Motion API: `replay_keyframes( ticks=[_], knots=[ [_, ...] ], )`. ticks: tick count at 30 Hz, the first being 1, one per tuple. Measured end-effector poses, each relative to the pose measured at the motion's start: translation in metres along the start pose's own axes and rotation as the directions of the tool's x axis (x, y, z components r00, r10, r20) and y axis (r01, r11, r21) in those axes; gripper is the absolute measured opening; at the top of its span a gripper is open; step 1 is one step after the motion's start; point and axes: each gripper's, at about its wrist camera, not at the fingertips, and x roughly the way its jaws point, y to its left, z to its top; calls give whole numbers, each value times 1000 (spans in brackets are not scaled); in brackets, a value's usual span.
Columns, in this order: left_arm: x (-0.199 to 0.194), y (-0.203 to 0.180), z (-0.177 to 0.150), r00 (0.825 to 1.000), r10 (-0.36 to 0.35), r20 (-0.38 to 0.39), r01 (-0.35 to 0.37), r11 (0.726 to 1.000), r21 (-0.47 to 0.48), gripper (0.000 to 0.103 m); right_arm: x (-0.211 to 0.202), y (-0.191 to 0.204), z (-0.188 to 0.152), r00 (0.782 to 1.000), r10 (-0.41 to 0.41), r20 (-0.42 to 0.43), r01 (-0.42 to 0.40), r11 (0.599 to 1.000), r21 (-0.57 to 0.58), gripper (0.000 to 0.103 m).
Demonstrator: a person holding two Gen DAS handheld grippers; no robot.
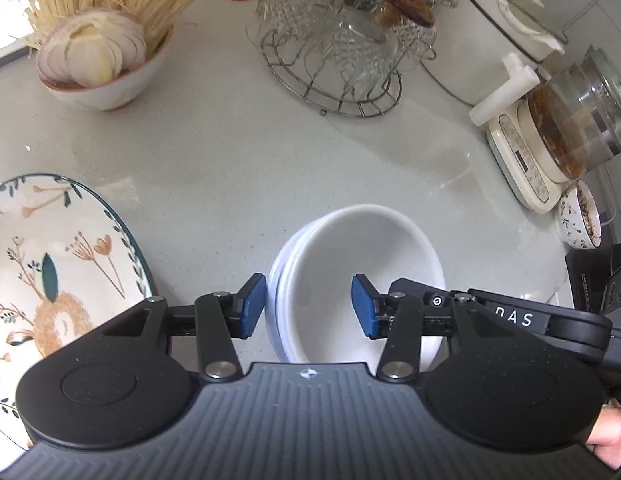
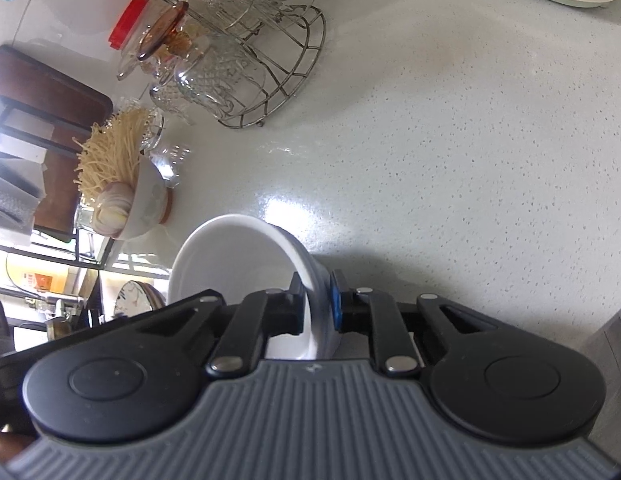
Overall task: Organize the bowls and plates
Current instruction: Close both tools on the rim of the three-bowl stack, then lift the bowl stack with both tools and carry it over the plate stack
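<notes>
A stack of white bowls (image 1: 362,280) is seen on the pale speckled worktop (image 1: 238,168), directly below the left gripper (image 1: 308,306). Its jaws stand parted, one blue pad just outside the stack's rim and the other over the hollow of the top bowl; no pad is seen pressing on the porcelain, so nothing is held on that side.

In the right wrist view the right gripper (image 2: 316,306) is clenched on the wall of a white bowl (image 2: 246,264), one pad inside and one outside (the rim is pinched near its edge). The bowl is tipped, its opening turned toward the left of that picture, and whether its foot touches the worktop cannot be told, since the gripper body hides its lower part. Whether this is the top bowl of the stack seen from the left wrist, or a separate one, cannot be settled from the two views.

A floral plate (image 1: 50,280) lies just beside the stack, at the left edge of the left wrist view. Farther back stand a bowl of noodles and onion (image 1: 106,64) and a wire rack of glasses (image 1: 342,56), well apart from the work.

The step in hand is judged to be the gathering of the white bowls into one nest. The next move would call for the gripped bowl to be kept level and centred over the stack before the clench is eased; the thin rim hold leaves room for the bowl to swivel, so a slow carry would be wise
</notes>
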Motion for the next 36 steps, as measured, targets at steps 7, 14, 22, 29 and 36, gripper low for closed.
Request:
replay_keyframes(
  ticks=[7, 14, 22, 29, 36],
  knots=[
    [11, 1, -3, 999, 17, -28, -17, 1000, -2, 49, 0, 0, 0, 1000, 7, -1, -7, 1000, -5, 15],
    [15, 5, -1, 999, 50, -20, -51, 999, -8, 27, -1, -2, 0, 1000, 12, 3, -12, 1000, -5, 16],
    [8, 10, -1, 999, 40, 4, -40, 999, -15, 19, -3, 1, -1, 1000, 9, 6, -9, 1000, -4, 16],
    [-14, 7, 4, 999, 12, 39, -12, 1000, 15, 19, -19, 11, -1, 999, 16, 49, -15, 1000, -14, 16],
    [-39, -1, 11, 998, -19, 61, 16, 998, 62, 20, -41, 27, 1, 995, 13, 101, -9, 999, -42, 16]
  ],
)
